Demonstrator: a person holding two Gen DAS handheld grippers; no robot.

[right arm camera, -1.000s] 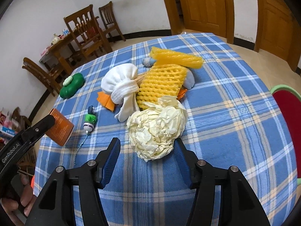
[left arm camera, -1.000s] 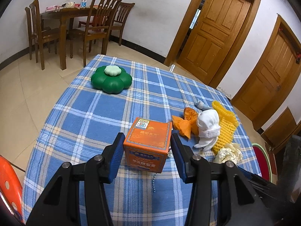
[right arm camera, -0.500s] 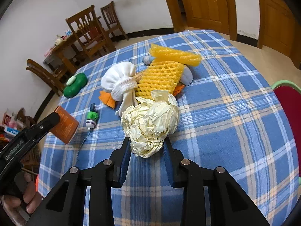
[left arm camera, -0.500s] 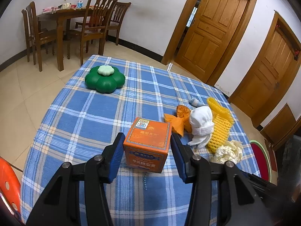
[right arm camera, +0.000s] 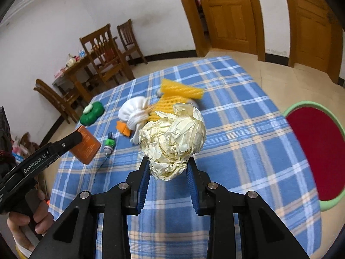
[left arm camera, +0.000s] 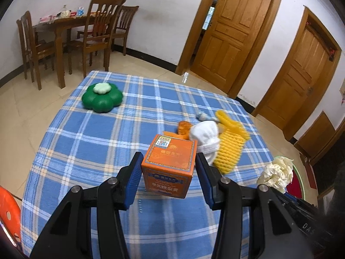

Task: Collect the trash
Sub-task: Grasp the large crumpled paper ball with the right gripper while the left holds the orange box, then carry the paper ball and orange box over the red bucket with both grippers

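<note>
My left gripper (left arm camera: 168, 164) is shut on an orange box (left arm camera: 170, 164) and holds it above the blue plaid table (left arm camera: 97, 142); the box also shows in the right wrist view (right arm camera: 86, 146). My right gripper (right arm camera: 168, 168) is shut on a crumpled cream paper ball (right arm camera: 172, 140), lifted off the table; the ball also shows in the left wrist view (left arm camera: 276, 172). On the table lie a yellow foam net (left arm camera: 231, 146), a white foam net (left arm camera: 204, 136), orange scraps (left arm camera: 183, 128) and a small green and white item (right arm camera: 109, 144).
A green flower-shaped container (left arm camera: 101, 97) sits at the table's far left. A red basin with a green rim (right arm camera: 317, 153) stands beside the table on the right. Wooden chairs and a table (left arm camera: 64, 34) stand by the wall, with doors (left arm camera: 232, 32) behind.
My right gripper closed on the paper ball and lifted it off the table. My left gripper raised the orange box higher and the view pulled back.
</note>
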